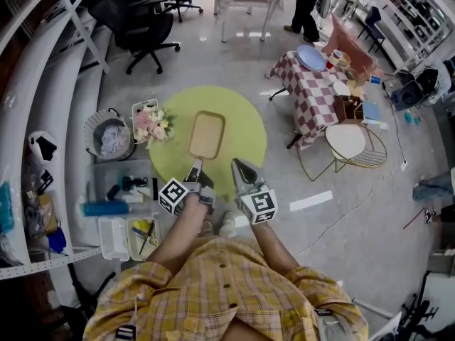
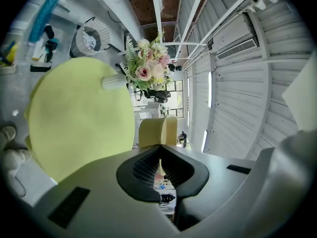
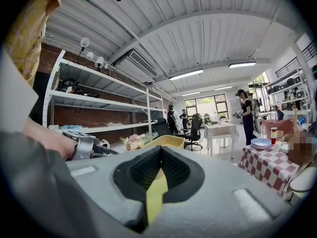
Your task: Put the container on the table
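Note:
A shallow tan rectangular container (image 1: 206, 135) lies flat on the round yellow-green table (image 1: 245, 123), near its middle. A bunch of pink and white flowers (image 1: 153, 124) rests on the table's left edge. My left gripper (image 1: 196, 165) hovers at the table's near edge just short of the container, jaws shut and holding nothing. My right gripper (image 1: 237, 165) sits beside it, also shut and holding nothing. In the left gripper view the container (image 2: 158, 131) stands just beyond the closed left gripper (image 2: 159, 146), flowers (image 2: 148, 63) above. The right gripper view shows the container's rim (image 3: 166, 141) past the closed right gripper (image 3: 159, 148).
A red-checked table (image 1: 313, 91) with a blue plate and a round wire stool (image 1: 352, 144) stand to the right. A wire basket (image 1: 106, 133) and plastic bins (image 1: 121, 190) sit on the floor at left. Office chairs (image 1: 142, 27) and a person (image 1: 306, 6) are farther off.

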### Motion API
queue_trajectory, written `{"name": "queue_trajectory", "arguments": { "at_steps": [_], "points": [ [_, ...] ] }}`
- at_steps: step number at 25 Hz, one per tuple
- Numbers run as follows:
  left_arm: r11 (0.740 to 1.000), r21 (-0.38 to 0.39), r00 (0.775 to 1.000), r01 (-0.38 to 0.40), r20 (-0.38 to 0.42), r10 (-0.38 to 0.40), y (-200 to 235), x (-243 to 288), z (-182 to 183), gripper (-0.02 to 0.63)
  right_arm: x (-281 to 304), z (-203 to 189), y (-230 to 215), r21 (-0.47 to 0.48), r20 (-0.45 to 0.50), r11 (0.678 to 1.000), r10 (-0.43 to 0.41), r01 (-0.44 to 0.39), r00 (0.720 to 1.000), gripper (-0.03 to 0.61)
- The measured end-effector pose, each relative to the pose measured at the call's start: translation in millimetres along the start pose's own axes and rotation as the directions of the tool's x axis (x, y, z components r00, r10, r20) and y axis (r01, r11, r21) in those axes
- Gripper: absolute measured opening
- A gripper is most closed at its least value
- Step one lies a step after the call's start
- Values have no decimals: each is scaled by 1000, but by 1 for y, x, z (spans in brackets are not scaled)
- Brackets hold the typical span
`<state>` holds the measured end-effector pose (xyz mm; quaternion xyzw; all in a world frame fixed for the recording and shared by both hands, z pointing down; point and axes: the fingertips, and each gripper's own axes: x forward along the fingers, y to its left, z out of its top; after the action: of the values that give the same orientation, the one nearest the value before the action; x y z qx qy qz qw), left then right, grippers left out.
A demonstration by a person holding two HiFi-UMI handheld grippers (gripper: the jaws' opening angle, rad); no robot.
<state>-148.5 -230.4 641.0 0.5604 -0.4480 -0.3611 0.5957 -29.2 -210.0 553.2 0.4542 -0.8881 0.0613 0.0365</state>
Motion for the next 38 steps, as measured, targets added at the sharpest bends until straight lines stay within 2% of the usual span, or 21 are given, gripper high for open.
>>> {"name": "queue_trajectory", "arguments": {
  "at_steps": [19, 38],
  "points": [
    [996, -5, 996, -84, 6, 84, 51, 59, 8, 18, 35, -8, -33, 16, -22, 1000, 20, -19, 1000, -3],
    [984, -3, 984, -176, -1, 176, 104, 86, 15, 18, 52, -17, -51, 28, -43, 999, 21, -20, 999, -3]
  ]
}}
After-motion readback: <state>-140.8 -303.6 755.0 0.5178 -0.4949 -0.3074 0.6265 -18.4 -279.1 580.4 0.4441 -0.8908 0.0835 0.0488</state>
